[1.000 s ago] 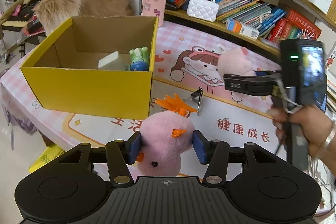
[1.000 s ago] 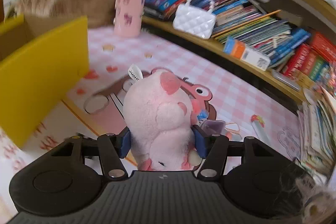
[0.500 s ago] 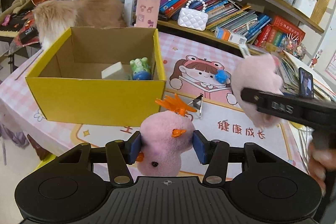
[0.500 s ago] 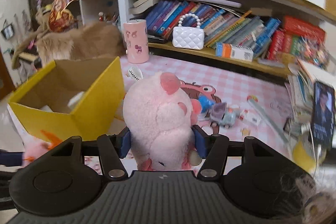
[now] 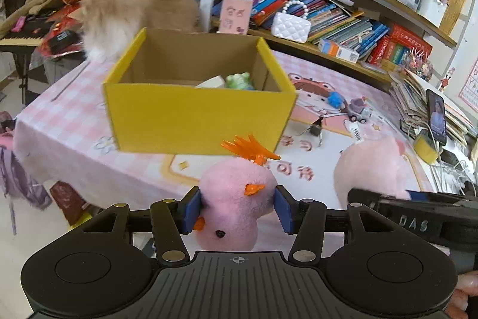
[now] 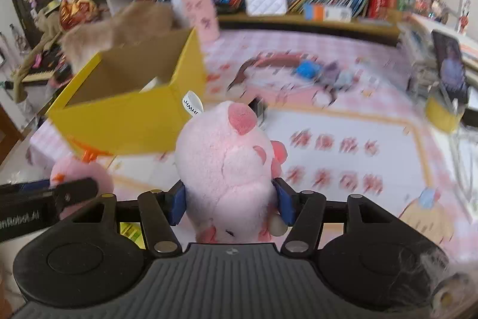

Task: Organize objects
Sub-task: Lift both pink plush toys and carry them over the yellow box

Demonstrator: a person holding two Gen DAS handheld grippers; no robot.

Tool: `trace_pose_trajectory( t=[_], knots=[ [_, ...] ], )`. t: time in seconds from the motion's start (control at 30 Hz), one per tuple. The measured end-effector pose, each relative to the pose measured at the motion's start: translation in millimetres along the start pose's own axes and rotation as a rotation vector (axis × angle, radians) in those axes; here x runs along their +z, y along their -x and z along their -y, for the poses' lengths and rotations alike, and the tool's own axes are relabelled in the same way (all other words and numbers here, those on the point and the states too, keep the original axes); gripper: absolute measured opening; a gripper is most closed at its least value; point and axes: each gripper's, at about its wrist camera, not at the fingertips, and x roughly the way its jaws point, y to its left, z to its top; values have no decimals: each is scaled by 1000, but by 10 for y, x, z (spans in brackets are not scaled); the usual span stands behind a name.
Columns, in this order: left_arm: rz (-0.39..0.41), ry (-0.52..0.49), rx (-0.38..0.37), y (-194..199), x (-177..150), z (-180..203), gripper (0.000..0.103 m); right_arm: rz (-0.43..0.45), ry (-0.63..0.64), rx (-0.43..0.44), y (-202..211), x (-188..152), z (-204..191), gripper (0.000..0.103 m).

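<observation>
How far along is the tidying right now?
Done: a green toy and a pale block lie in the yellow box. In hand: left gripper holds the pink chick, right gripper the pig. Left: small toys and a clip on the table.

Behind the bench: bookshelf [image 5: 343,5] crammed with books, white quilted handbag [image 5: 291,24] on it. Fluffy tan cat [image 5: 119,17] at the far edge. Phone [image 5: 436,117] propped upright, far right.
</observation>
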Motion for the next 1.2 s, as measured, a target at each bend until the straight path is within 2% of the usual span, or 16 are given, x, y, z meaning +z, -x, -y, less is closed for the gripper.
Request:
trace_pose_trajectory(
  t=[0.33,0.63,0.9,1.2],
  knots=[
    [6,-5,15,308,-200,-524,51,-14,80,48,105,-332,-781,56],
    [46,21,41,558,-283,-941,51,-6,94,83,134,-398,-1231,57],
    [85,44,38,657,-259,-1129,51,0,106,79,170,-379,-1428,57],
    [104,47,10,622,-197,-1112,51,8,110,55,188,-339,-1438,57]
  ],
)
